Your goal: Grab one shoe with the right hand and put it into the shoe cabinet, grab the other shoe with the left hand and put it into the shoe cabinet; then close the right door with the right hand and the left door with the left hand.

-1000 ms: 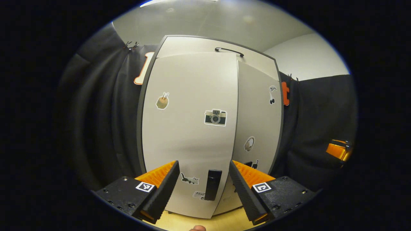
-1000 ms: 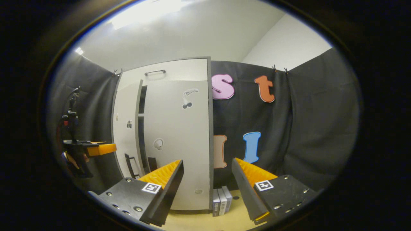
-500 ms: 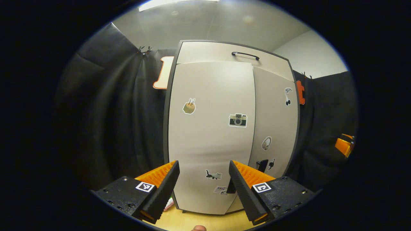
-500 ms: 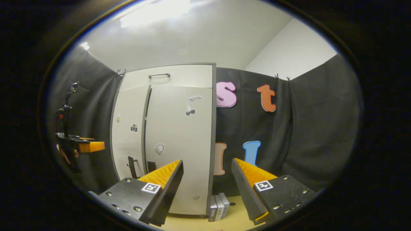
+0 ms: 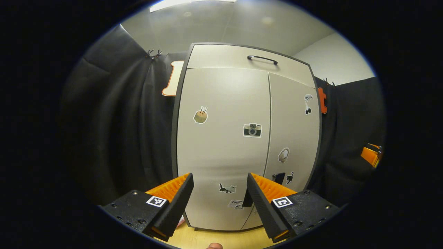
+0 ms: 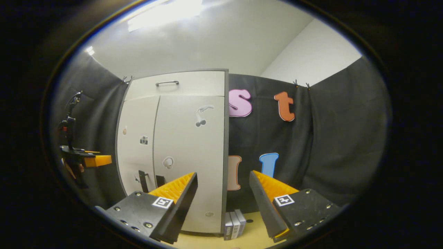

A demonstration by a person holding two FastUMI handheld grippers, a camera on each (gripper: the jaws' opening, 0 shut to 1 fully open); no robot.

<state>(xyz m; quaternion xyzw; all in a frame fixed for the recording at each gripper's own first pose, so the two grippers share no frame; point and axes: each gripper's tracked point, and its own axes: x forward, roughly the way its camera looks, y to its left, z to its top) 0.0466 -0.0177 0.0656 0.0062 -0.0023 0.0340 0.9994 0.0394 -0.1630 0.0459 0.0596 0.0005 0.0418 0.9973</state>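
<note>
Cabinets: one shoe cabinet (image 5: 242, 138), pale with a dark frame, standing on the yellow floor (image 5: 221, 238) against the black cloth wall
Doors: two, the left door (image 5: 221, 145) and the right door (image 5: 294, 138), both flush with the front in the left gripper view
Door handles: two dark ones low down, side by side near the seam (image 6: 143, 176) (image 6: 160, 180); a third, curved handle (image 5: 262, 58) sits on the top panel
Stickers: seven counted on the doors in the left gripper view, among them a camera sticker (image 5: 252, 130)
Shoes: out of sight behind the shut doors
Books: three small ones (image 6: 233, 223) upright on the floor, just beside the cabinet's right side
Left gripper (image 5: 219, 197): jaws wide apart, empty, facing the lower part of the left door without touching it
Right gripper (image 6: 223, 197): jaws wide apart, empty, aimed at the cabinet's right edge
Change in doors: a second ago the left door stood ajar with a dark gap at the seam; now it is shut
Change in left gripper: it has backed away, so the cabinet looks smaller
</note>
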